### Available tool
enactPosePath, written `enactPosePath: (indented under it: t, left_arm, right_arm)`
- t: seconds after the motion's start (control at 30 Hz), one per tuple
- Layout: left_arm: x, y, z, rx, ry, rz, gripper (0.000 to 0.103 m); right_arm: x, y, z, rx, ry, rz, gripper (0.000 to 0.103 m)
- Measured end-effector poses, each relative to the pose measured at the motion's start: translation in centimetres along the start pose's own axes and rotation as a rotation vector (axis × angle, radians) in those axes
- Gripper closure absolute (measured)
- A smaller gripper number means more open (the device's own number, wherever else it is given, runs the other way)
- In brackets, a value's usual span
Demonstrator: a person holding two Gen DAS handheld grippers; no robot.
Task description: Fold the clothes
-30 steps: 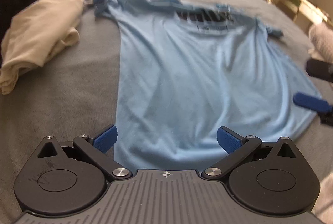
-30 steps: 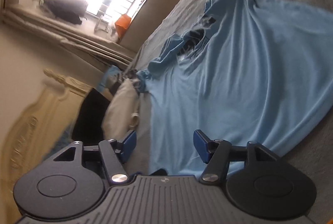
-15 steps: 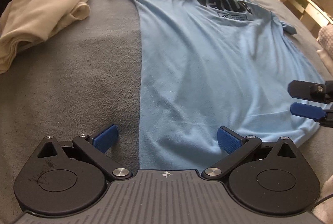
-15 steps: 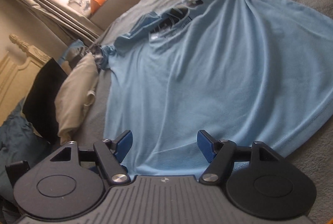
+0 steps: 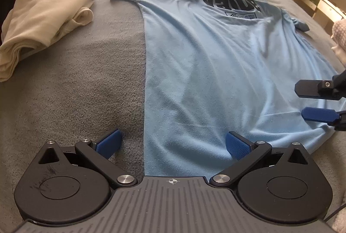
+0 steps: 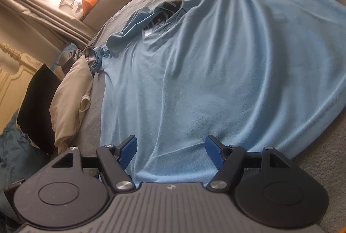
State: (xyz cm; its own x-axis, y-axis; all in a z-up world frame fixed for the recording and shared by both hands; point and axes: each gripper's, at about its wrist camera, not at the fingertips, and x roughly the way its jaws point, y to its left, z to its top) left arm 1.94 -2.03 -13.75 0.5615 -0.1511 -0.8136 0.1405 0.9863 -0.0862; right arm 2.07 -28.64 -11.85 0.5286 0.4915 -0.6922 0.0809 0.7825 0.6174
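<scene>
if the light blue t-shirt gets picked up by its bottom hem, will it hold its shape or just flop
The light blue t-shirt will probably flop: it lies flat with soft wrinkles, so it looks thin and limp. Lifted at the hem, the rest would likely trail across the grey bedcover, whose fuzzy nap may drag it. It looks light, and both sleeves are already bunched.

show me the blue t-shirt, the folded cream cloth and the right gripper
blue t-shirt (image 5: 216,72), left wrist view, middle of its body
folded cream cloth (image 5: 43,16), left wrist view, its top layer
right gripper (image 6: 170,150), right wrist view, midway between its open fingertips
</scene>
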Motion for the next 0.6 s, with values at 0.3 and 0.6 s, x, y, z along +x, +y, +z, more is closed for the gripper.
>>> enactPosePath:
  t: [0.3, 0.6]
  left_arm:
    - [0.4, -0.4, 0.4, 0.022, 0.041, 0.024, 0.0]
    - [0.6, -0.2, 1.2, 0.023, 0.09, 0.013, 0.0]
  right_arm:
    - [-0.1, 0.0, 0.0, 0.012, 0.003, -0.003, 0.03]
    - [0.2, 0.0, -0.1, 0.018, 0.005, -0.003, 0.028]
